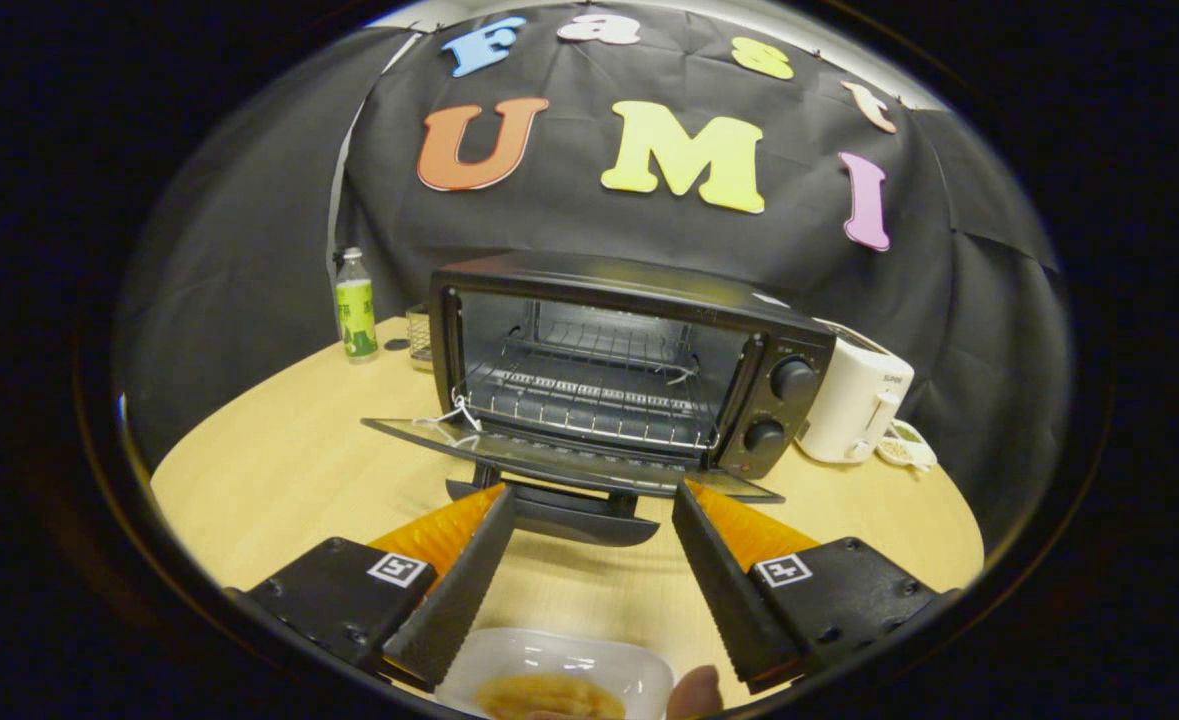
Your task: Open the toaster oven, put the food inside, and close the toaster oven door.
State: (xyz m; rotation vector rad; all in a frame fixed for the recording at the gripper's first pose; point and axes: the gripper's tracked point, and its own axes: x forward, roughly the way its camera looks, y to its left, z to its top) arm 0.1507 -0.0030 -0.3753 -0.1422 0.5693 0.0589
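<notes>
1. The toaster oven (629,370) is standing on the round wooden table (279,480), beyond the fingertips, with its glass door (559,462) lying folded down flat toward the gripper and its cavity showing open.
2. One wire rack (589,405) is sitting inside the cavity; it is bare.
3. The food (547,696) is resting in one white dish (559,665), low between the bases of the fingers and nearer than the oven. A fingertip (695,692) of a person is showing beside the dish's rim.
4. The gripper (589,495) is holding its fingers spread wide apart, pressing on nothing; the fingertips are hovering just short of the lowered door.
5. Judged step: loading the food. The door is already down, so the opening step appears done.
6. To do it well: be gripping the dish by its rim, keeping it level, clearing the door's front edge, and setting it squarely on the rack, deep enough for the door to be closing freely.
7. Count: two control knobs (792,380) on the oven's panel; one white toaster (857,400) just beside the oven; one green-labelled bottle (355,305) on the far side.
</notes>
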